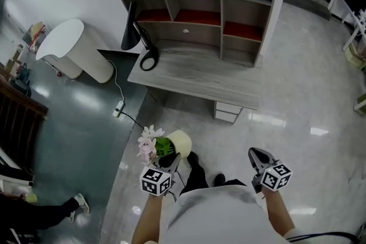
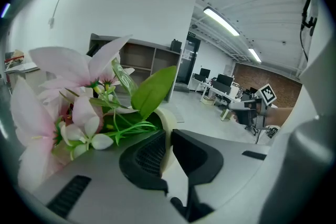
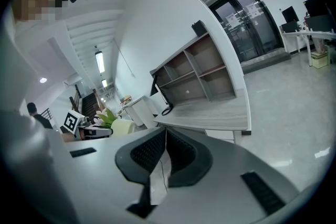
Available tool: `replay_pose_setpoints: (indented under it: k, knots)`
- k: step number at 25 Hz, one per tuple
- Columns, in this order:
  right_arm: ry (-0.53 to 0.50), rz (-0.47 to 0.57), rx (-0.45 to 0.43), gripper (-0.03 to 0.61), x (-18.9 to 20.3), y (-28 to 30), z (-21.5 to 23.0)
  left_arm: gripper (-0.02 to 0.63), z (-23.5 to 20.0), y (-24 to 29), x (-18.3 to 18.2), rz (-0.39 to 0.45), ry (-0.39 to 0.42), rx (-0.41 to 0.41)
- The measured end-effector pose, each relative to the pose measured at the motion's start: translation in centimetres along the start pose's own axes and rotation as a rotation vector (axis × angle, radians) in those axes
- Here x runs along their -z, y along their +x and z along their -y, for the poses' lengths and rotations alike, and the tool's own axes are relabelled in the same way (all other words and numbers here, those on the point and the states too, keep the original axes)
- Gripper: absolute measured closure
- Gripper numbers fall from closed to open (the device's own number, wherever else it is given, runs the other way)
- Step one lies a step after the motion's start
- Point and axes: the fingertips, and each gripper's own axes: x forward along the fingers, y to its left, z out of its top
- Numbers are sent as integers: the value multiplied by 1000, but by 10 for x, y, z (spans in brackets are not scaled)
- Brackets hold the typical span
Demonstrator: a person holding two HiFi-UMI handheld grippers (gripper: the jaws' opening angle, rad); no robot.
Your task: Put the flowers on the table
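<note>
flowers (image 1: 148, 142), pink in cream round pot (image 1: 181, 142), lower centre, rim pinched by left claw (image 2: 169, 137); right claw (image 3: 165, 139) pressed together.

Flowers (image 1: 147, 143) are showing pale pink petals over green leaves, in a pot (image 1: 180, 142) that is appearing cream. Left gripper (image 1: 171, 164) and right gripper (image 1: 255, 157) are bearing black jaws and black-and-white square-marker cubes. Table (image 1: 197, 74) is presenting grey wood grain, with red shelf backs.
</note>
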Motion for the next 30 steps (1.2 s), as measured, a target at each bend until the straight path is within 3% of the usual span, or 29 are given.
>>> replay_pose_setpoints:
  k: [13,30]
  knots:
    - [23,42,75,558,-48,88,-6,560,-87,44,-53,-35,67,74]
    - [3,76,171,558,-79,175,-34,560,-188,69,-97,-55,148,171]
